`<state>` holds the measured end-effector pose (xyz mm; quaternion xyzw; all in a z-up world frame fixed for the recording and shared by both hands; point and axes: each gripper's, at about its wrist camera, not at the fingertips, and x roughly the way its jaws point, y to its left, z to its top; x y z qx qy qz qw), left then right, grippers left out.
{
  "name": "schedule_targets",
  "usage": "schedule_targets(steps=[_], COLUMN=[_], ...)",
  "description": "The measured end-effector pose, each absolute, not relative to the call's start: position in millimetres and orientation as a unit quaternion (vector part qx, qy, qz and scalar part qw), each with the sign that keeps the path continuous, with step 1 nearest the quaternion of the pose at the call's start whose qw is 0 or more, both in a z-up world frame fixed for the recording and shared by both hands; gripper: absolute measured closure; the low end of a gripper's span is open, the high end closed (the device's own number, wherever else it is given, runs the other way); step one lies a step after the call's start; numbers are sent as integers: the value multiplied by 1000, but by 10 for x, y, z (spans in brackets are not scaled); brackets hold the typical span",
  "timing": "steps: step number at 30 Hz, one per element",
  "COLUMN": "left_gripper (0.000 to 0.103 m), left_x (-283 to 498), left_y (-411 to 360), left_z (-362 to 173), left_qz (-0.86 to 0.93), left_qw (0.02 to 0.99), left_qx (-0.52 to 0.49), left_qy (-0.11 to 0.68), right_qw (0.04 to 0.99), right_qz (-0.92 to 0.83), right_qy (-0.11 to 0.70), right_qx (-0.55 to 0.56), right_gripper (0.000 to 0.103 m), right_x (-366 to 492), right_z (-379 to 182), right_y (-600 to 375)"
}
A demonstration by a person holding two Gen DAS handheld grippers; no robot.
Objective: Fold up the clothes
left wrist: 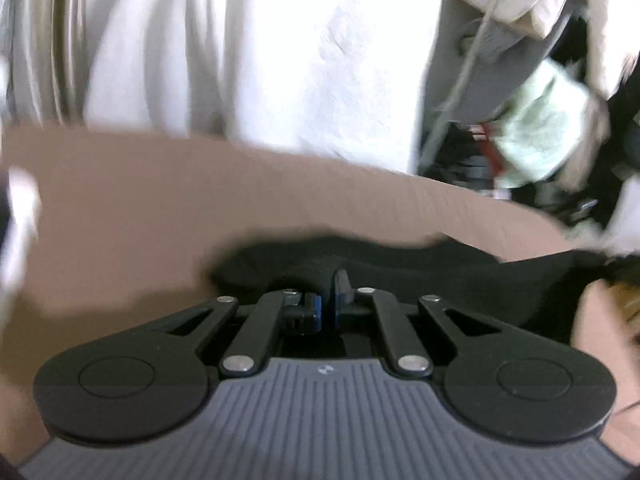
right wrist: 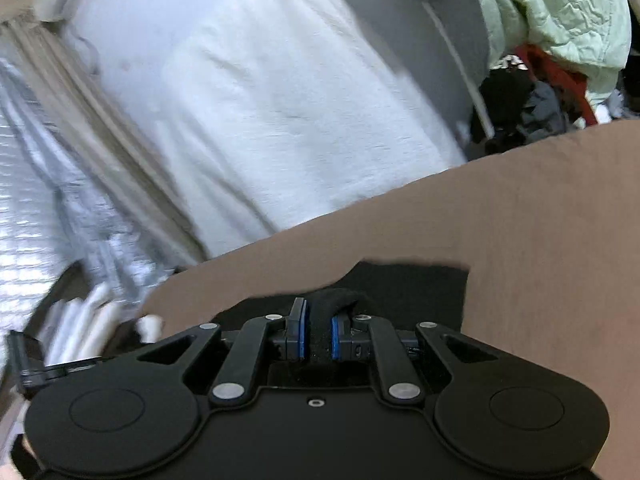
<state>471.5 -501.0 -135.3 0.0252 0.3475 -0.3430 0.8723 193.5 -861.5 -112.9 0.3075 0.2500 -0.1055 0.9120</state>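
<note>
- While both views are motion-blurred, the black knit garment (left wrist: 400, 268) lies flat on the brown bed sheet (left wrist: 160, 208), bunched into a ridge at each grip.
- Left gripper (left wrist: 326, 304): blue pads clamped on its edge.
- Right gripper (right wrist: 318, 336): pinching a fold.
- White pillow (right wrist: 288, 120) at twelve o'clock; pale green quilted cloth (right wrist: 560, 12) at two.

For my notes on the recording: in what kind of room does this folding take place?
Probably a bedroom at home. A brown bedsheet serves as the folding surface, a large white pillow lies behind it, and a heap of clothes with a pale green quilted jacket sits beyond. Both grippers pinch a black garment.
</note>
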Motion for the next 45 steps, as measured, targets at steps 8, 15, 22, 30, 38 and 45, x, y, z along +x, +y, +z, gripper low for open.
schedule_targets(steps=[8,15,22,30,38,45], left_gripper=[36,23,90,72,38,38], left_x=[4603,4316,4062,3919,3709,3892], left_y=[-4532,-4230,-4600,-4314,-4009,-3792], left_z=[-2076,-1942,-2152,-2117,-1881,-2293], left_qz=[-274,-288,-347,-275,-184,-236], left_qw=[876,859,844,839,875,776], left_qx=[-51,-77,27,-5,-19,-230], left_qy=[393,417,408,470,447,538], right_qw=[869,882,874,900,854,787], right_qz=[-153,-123,-120,-159,-181,-144], right_qy=[238,279,303,280,278,257], right_qx=[405,360,359,293,401,542], right_gripper=[54,53,51,77,59,41], right_x=[1739,1132,1015,903,690,589], right_z=[-1964,-2169,-2164,-1974,-2030,-2284], right_y=[-8782,-8385,-8106,-8059,-8180,-7875])
